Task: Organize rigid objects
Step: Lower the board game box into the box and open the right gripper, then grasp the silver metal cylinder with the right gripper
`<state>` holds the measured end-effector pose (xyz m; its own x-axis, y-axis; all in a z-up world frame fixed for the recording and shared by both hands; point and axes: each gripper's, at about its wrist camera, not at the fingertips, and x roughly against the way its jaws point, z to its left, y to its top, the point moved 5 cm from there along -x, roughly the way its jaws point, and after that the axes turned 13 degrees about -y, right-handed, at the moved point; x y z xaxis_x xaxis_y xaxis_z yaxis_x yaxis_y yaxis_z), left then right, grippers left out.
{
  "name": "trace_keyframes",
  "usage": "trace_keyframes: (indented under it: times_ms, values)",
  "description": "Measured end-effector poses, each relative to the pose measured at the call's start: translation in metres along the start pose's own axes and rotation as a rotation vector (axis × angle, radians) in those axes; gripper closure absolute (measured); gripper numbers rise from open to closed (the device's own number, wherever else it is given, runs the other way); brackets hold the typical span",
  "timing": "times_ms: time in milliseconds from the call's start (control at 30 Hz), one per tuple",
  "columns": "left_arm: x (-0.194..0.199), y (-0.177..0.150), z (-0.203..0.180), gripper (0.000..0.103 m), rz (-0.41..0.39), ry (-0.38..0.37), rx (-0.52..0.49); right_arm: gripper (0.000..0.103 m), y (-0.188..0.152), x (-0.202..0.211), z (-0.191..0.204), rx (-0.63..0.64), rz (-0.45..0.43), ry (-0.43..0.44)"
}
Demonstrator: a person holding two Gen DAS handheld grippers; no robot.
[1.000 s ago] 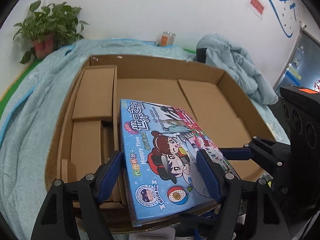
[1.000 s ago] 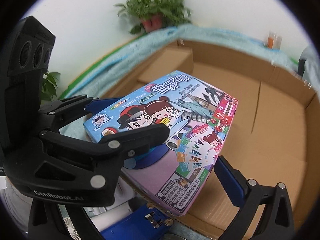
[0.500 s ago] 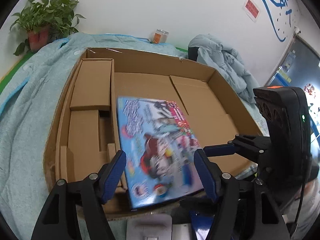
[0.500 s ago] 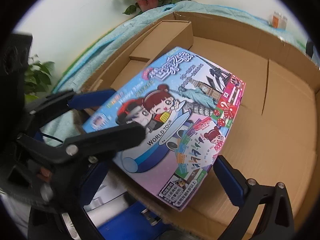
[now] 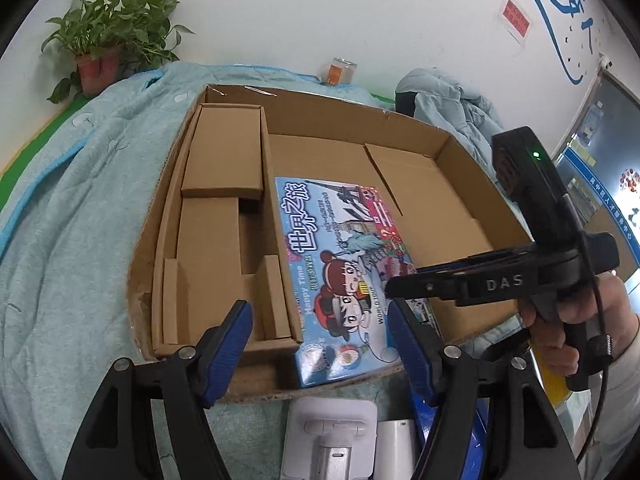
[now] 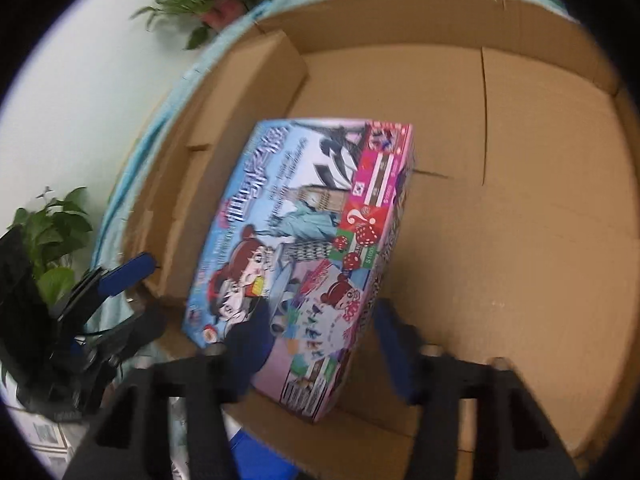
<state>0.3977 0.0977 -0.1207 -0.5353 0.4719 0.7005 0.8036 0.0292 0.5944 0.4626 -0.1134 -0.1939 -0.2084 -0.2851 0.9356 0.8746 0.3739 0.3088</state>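
Left gripper (image 5: 320, 344): angled down over the carton's near wall, jaws apart, nothing between the blue pads; the game box lies beyond them.

Right gripper (image 6: 316, 344): pitched steeply down at the game box's near end. Its jaws have just been closing; the near end of the box sits between them, left pad over the printed lid, right pad at the box's right edge. The view is blurred, so a firm pinch seems likely but cannot be confirmed. In the left view a hand (image 5: 576, 332) grasps this gripper's handle at right, its black finger lying across the lid.

Carton (image 5: 460, 148): large, open-topped, brown cardboard, resting on a pale blue blanket (image 5: 80, 208). Plain cardboard boxes (image 5: 224, 152) fill its left side behind an upright divider.

Surroundings: potted plant (image 5: 108, 40) far left; small can (image 5: 340, 70) against the far wall; blue jacket (image 5: 452, 100) far right; white plastic item (image 5: 332, 432) just near of the carton.

Game box (image 5: 340, 264): flat, rectangular, brightly printed with cartoon children, landmarks, dice and Chinese lettering. It lies inside the carton, left edge along the divider, near end raised on the carton's near wall.
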Motion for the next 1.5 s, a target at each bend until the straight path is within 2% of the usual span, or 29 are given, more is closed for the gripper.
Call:
trace_keyframes:
  times_ms: [167, 200, 233, 300, 367, 433, 500, 567, 600, 633, 667, 700, 767, 800, 833, 867, 900, 933, 1033, 1133, 1233, 1300, 1467, 1500]
  values:
    - [0.006, -0.004, -0.008, 0.035, -0.018, 0.009, -0.004, 0.058, -0.006, 0.016, 0.002, 0.005, -0.071, -0.012]
    - [0.008, -0.004, -0.009, 0.034, -0.022, 0.014, -0.004, 0.05, -0.011, 0.023, 0.0, 0.007, -0.097, -0.023]
    - [0.012, -0.005, -0.01, 0.034, -0.033, 0.022, -0.007, 0.033, -0.016, 0.035, 0.0, 0.012, -0.151, -0.058]
    - [0.022, -0.008, -0.014, 0.032, -0.064, 0.043, -0.023, 0.017, -0.024, 0.057, -0.003, 0.017, -0.244, -0.114]
    - [0.035, -0.013, -0.02, 0.028, -0.104, 0.085, -0.055, 0.017, -0.042, 0.082, -0.002, 0.031, -0.333, -0.183]
    - [0.049, -0.017, -0.027, 0.011, -0.157, 0.128, -0.092, 0.016, -0.061, 0.103, 0.001, 0.03, -0.415, -0.241]
    - [0.067, -0.021, -0.039, 0.001, -0.236, 0.182, -0.129, 0.016, -0.084, 0.125, -0.002, 0.001, -0.519, -0.28]
    - [0.084, -0.027, -0.054, 0.001, -0.292, 0.192, -0.155, 0.017, -0.111, 0.141, -0.006, -0.046, -0.612, -0.315]
    - [0.089, -0.03, -0.06, 0.005, -0.302, 0.178, -0.154, 0.024, -0.122, 0.144, -0.009, -0.056, -0.627, -0.337]
    - [0.094, -0.034, -0.067, 0.031, -0.307, 0.151, -0.146, 0.049, -0.131, 0.145, -0.009, -0.07, -0.631, -0.36]
    - [0.096, -0.038, -0.074, 0.05, -0.294, 0.119, -0.138, 0.058, -0.139, 0.145, -0.012, -0.089, -0.625, -0.367]
    - [0.095, -0.042, -0.081, 0.077, -0.256, 0.1, -0.129, 0.061, -0.145, 0.147, -0.014, -0.106, -0.623, -0.346]
    - [0.097, -0.05, -0.094, 0.08, -0.242, 0.114, -0.128, 0.057, -0.158, 0.15, -0.016, -0.117, -0.623, -0.297]
    - [0.1, -0.053, -0.104, 0.071, -0.257, 0.111, -0.145, 0.037, -0.166, 0.154, -0.018, -0.118, -0.622, -0.296]
    - [0.103, -0.056, -0.113, 0.035, -0.262, 0.104, -0.158, 0.012, -0.174, 0.159, -0.019, -0.124, -0.638, -0.295]
    - [0.106, -0.06, -0.122, 0.01, -0.267, 0.103, -0.16, 0.007, -0.181, 0.163, -0.018, -0.129, -0.659, -0.288]
    - [0.11, -0.063, -0.129, 0.003, -0.292, 0.1, -0.158, 0.003, -0.181, 0.162, -0.014, -0.129, -0.665, -0.284]
    - [0.112, -0.064, -0.136, 0.001, -0.305, 0.089, -0.156, 0.002, -0.188, 0.164, -0.011, -0.124, -0.663, -0.275]
    - [0.105, -0.074, -0.151, 0.001, -0.233, 0.018, -0.139, 0.002, -0.204, 0.16, -0.004, -0.113, -0.62, -0.222]
    - [0.098, -0.086, -0.161, 0.001, -0.186, -0.058, -0.096, 0.002, -0.222, 0.144, -0.007, -0.174, -0.505, -0.178]
    - [0.089, -0.1, -0.169, 0.001, -0.13, -0.132, -0.064, 0.002, -0.236, 0.125, -0.013, -0.239, -0.384, -0.058]
    - [0.081, -0.11, -0.172, 0.001, -0.086, -0.175, -0.042, 0.002, -0.24, 0.113, -0.018, -0.268, -0.336, -0.023]
    - [0.064, -0.127, -0.176, 0.001, -0.027, -0.204, -0.003, 0.005, -0.233, 0.091, -0.025, -0.322, -0.267, 0.041]
    - [0.064, -0.13, -0.176, 0.001, -0.025, -0.213, 0.004, 0.009, -0.231, 0.088, -0.024, -0.319, -0.247, 0.041]
